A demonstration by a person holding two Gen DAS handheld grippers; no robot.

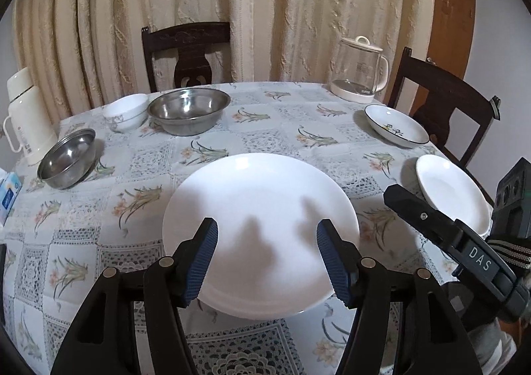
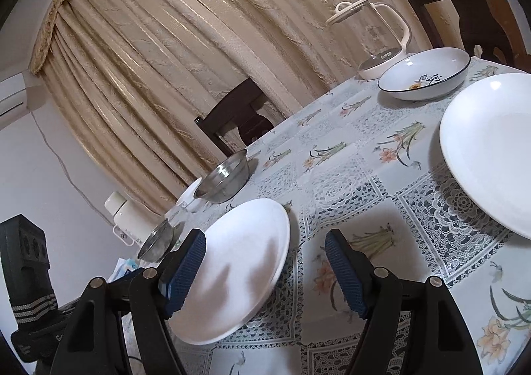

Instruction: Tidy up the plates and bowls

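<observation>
Although the dishes are partly gathered, most of the sorting looks undone, judging by how they lie across the counter (image 1: 272,103). At the far left, small white china bowls (image 1: 126,112) sit nested, just beside a wide steel bowl (image 1: 189,109); a smaller steel bowl (image 1: 68,157), perhaps two nested, rests nearer the edge. The plates are well apart: a large white plate (image 1: 260,232) in the middle, a second white plate (image 1: 451,192) at the right edge, and a deep dish with a dark rim and painted motif (image 1: 395,124) beyond it.

The left gripper (image 1: 267,260) hovers low over the near side of the large plate, jaws spread wide, holding nothing. The right gripper (image 2: 265,270) is also wide open and empty, above the bare cloth between the two white plates.

The plates are smooth, glossy, round and shallow. The steel bowls are shiny, thin-walled and reflective. The counter wears a slick printed cloth of lace squares and orange flowers. A glass kettle with a cream lid (image 1: 360,70) and a cream flask (image 1: 25,116) stand at the edges.
</observation>
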